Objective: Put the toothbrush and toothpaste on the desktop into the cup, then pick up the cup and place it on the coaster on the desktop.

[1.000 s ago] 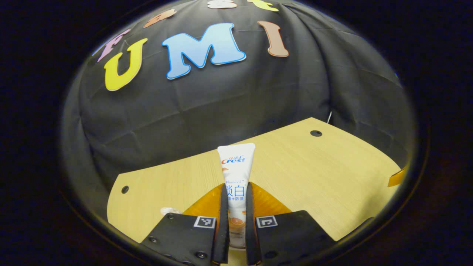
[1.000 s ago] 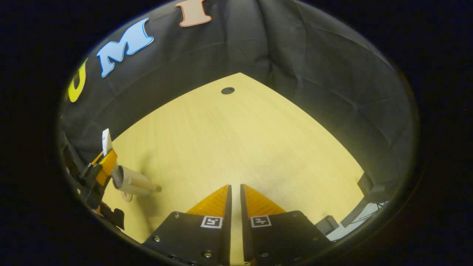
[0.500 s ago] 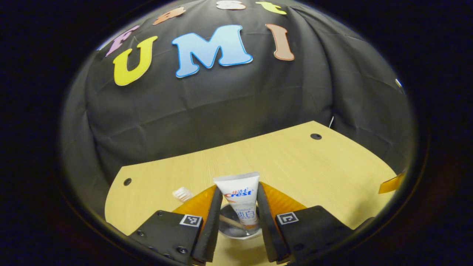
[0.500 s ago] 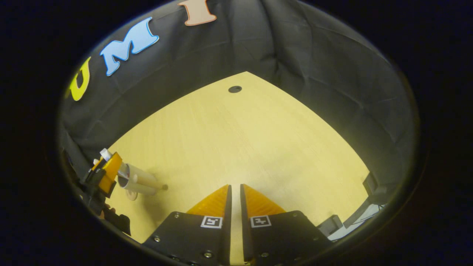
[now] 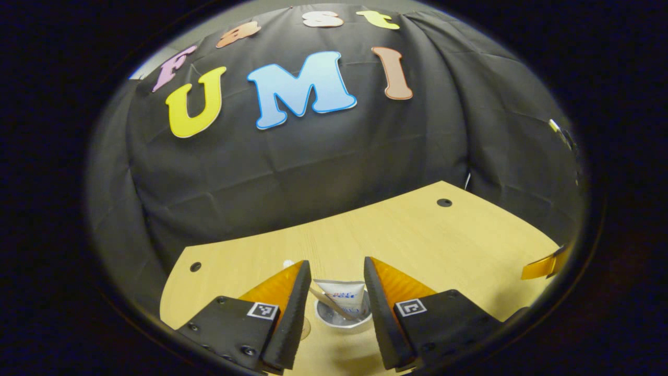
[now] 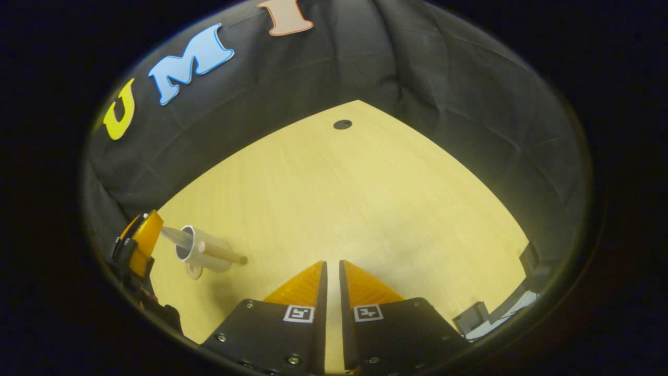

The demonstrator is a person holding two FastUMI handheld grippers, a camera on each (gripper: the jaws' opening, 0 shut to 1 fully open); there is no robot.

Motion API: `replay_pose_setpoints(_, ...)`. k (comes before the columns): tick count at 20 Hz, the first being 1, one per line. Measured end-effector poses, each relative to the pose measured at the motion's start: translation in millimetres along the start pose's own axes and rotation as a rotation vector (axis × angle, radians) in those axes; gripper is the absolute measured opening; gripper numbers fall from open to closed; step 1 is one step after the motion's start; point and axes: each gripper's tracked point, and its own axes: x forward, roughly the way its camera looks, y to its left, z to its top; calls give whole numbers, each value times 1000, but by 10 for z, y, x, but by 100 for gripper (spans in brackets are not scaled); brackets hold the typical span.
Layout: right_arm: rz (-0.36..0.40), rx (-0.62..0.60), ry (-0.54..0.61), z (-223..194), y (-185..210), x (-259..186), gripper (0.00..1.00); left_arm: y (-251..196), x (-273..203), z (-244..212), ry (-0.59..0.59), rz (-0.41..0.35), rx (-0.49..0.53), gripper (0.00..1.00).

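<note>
A white cup [image 5: 342, 317] stands on the wooden desktop [image 5: 417, 235], directly below the gap of my left gripper [image 5: 335, 262]. The gripper is open and its fingers straddle the cup without touching it. In the cup stands the white toothpaste tube [image 5: 342, 296], with the toothbrush handle [image 5: 327, 304] leaning across it. In the right gripper view the cup [image 6: 203, 253] is far left with the left gripper [image 6: 138, 245] over it. A small round coaster [image 6: 194, 271] lies by the cup's base. My right gripper [image 6: 332, 263] hangs shut and empty above the desktop.
The desktop [image 6: 355, 198] is bounded by black cloth at the back and sides. Small dark holes [image 5: 444, 202] [image 6: 342, 124] mark its far corners. In the left gripper view, the right gripper's finger [image 5: 543, 267] shows at the right edge. Dark equipment [image 6: 472, 316] sits beyond the table's right edge.
My left gripper has opened and let go of the toothpaste tube, which has dropped down into the cup. That gripper has since drawn up and back. The right gripper has barely shifted.
</note>
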Motion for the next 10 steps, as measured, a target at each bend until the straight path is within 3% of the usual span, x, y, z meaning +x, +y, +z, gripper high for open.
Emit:
replay_pose_setpoints(1,11,-7,3,-19,51,-35,13,-3,-72,30,-8,-2,-1,71)
replay_pose_setpoints(4,47,-50,8,-38,184,-33,13,34,-277,70,-19,-3,-10,67)
replay_pose_setpoints(10,138,-158,30,-76,548,-39,13,297,-675,16,-21,38,-45,71)
